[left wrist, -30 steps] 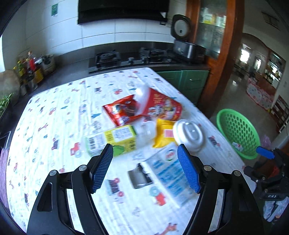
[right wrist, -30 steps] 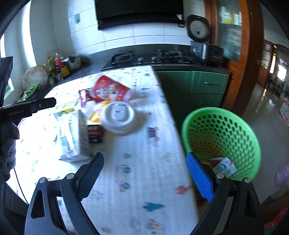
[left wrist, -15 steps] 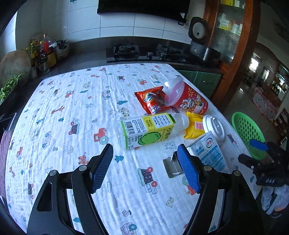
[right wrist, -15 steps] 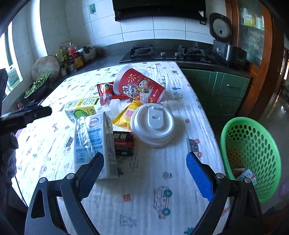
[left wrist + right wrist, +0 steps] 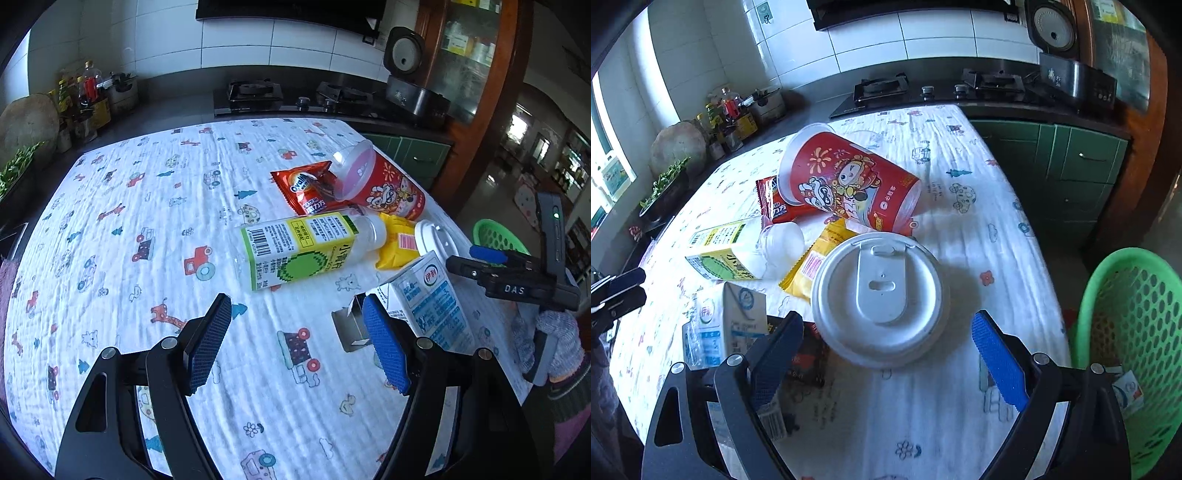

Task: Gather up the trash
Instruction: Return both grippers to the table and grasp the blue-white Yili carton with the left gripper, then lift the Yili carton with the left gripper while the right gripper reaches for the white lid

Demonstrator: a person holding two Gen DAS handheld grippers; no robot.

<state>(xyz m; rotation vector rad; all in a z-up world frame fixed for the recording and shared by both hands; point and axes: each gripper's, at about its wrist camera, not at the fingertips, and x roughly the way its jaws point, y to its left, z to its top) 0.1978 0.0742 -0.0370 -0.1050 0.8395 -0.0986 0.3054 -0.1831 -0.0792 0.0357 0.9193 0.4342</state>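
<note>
Right wrist view shows the right gripper point(image 5: 886, 354) wide open and empty, straddling the white lid point(image 5: 881, 295) on the table point(image 5: 960, 155), so the reach-to-grasp step seems underway. Next it must close on the lid and carry it to the green basket point(image 5: 1137, 332), which holds what looks like 1 carton. Left gripper point(image 5: 295, 343) hangs open, empty, near the bottle point(image 5: 299, 251).

A white quilted tablecloth point(image 5: 155, 206) printed with small cartoon cars, giraffes and trees in red, blue and orange covers the table. On it lie a large red paper cup point(image 5: 849, 181) with a cartoon figure and gold fireworks, a red foil snack packet point(image 5: 306, 188), a clear plastic bottle with a yellow-green label point(image 5: 299, 251), a yellow wrapper point(image 5: 816, 258), a plain white round lid point(image 5: 881, 299) and a white-and-blue milk carton point(image 5: 428, 299). At the far right stands a bright green perforated plastic basket point(image 5: 1137, 332). The gripper pads point(image 5: 208, 343) are dark blue.
</note>
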